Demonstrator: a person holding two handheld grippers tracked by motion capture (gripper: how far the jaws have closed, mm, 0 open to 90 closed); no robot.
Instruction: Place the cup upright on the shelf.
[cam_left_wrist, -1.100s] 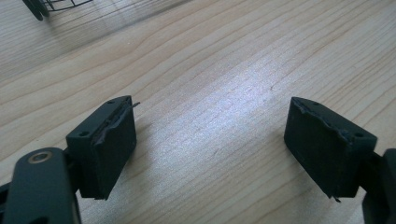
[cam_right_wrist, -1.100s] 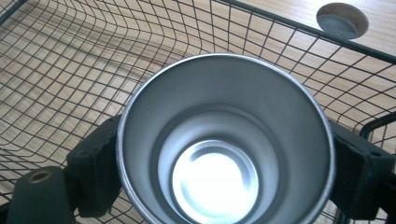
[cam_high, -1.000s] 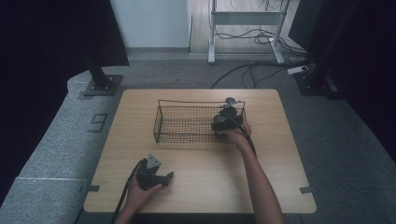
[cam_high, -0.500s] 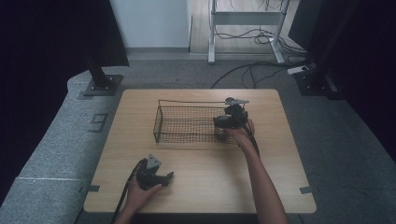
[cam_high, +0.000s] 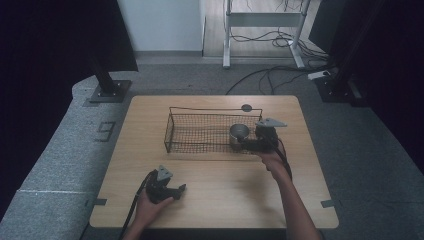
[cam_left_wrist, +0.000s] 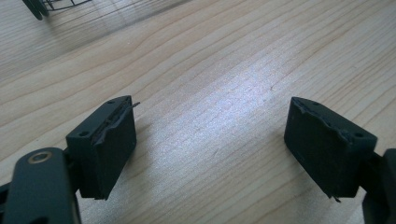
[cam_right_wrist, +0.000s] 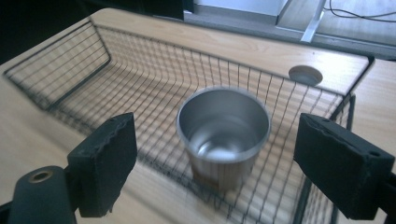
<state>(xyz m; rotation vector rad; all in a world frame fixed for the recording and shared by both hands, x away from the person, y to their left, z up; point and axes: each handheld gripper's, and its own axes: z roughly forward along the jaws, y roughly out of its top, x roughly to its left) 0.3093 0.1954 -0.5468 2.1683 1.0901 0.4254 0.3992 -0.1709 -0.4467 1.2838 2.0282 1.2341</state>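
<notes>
A steel cup (cam_high: 239, 133) stands upright inside the black wire basket (cam_high: 200, 110), at its right end. My right gripper (cam_high: 245, 143) sits at the basket's near right corner, open, its jaws wide apart on either side of the cup without touching it. In the right gripper view the cup (cam_right_wrist: 223, 135) is empty and sits on the mesh floor of the basket (cam_right_wrist: 93, 79), beyond my right gripper (cam_right_wrist: 218, 140). My left gripper (cam_high: 178, 190) rests low over the table's near left, open. Bare wood lies between the jaws of my left gripper (cam_left_wrist: 210, 121).
The wooden table (cam_high: 225, 195) has a round cable hole (cam_high: 246, 107) behind the basket. A basket corner (cam_left_wrist: 46, 5) shows at the top left of the left gripper view. Floor cables (cam_high: 270, 75) and stand feet lie beyond the table.
My right gripper has drawn back to the right and nearer from over the basket's right end. The cup now stands free in the basket. The left gripper has not moved.
</notes>
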